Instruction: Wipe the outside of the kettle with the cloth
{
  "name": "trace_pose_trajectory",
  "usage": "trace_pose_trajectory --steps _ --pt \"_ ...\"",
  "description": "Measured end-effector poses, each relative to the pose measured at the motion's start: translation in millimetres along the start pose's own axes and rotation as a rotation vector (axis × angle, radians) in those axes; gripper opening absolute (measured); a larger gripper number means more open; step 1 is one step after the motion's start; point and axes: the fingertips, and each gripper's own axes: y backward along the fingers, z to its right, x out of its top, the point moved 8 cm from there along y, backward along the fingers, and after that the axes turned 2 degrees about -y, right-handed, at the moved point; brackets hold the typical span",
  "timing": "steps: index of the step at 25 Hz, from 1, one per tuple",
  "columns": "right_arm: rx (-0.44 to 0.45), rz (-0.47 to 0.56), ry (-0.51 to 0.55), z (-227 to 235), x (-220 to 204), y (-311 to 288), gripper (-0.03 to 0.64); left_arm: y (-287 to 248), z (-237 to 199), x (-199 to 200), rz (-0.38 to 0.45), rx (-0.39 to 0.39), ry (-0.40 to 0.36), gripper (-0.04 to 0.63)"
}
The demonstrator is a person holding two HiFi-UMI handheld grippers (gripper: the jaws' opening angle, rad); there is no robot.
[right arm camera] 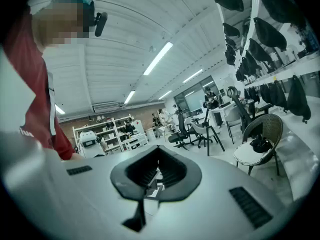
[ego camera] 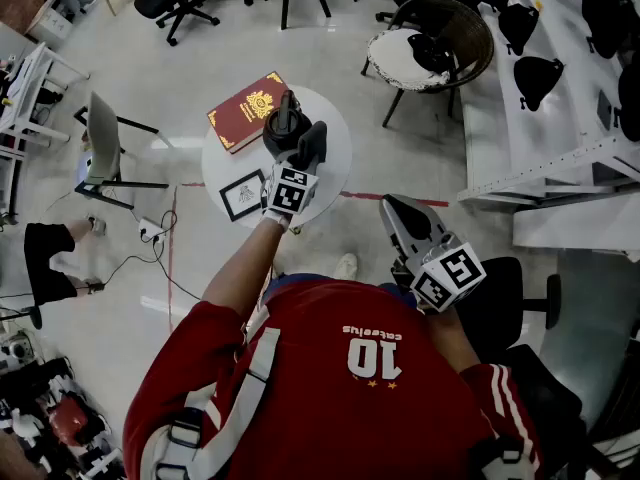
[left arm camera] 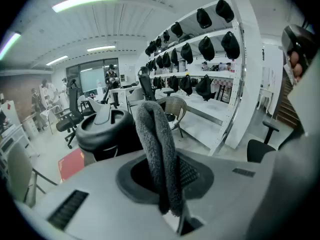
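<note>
A dark kettle (ego camera: 281, 128) stands on a small round white table (ego camera: 335, 164). In the left gripper view the kettle (left arm camera: 106, 132) is just beyond the jaws to the left, its lid and spout showing. My left gripper (ego camera: 313, 140) is right beside the kettle, shut on a dark grey cloth (left arm camera: 159, 149) that stands up between its jaws; I cannot tell whether cloth and kettle touch. My right gripper (ego camera: 394, 208) is held close to the person's body, away from the table, with its jaws together and nothing between them (right arm camera: 157, 171).
A red book (ego camera: 248, 111) and a small framed picture (ego camera: 243, 194) also lie on the table. A wicker chair (ego camera: 432, 40) stands behind it, shelving with dark bags (ego camera: 560, 68) runs along the right, and a black office chair (ego camera: 512, 298) is by my right side.
</note>
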Motion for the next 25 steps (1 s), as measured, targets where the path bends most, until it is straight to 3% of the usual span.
trace_pose_trajectory --steps 8,14,19,25 --pt "0.034 0.034 0.015 -27 9 -36 0.015 61 -13 20 0.117 -0.042 0.004 0.049" --pt "0.026 0.052 0.048 -48 23 -68 0.015 121 -35 40 0.216 -0.058 -0.039 0.049" --pt "0.000 0.073 0.084 -65 47 -89 0.015 178 -60 61 0.312 -0.067 -0.075 0.049" --pt "-0.078 0.129 0.156 -75 80 -102 0.015 240 -98 83 0.463 -0.072 -0.043 0.049"
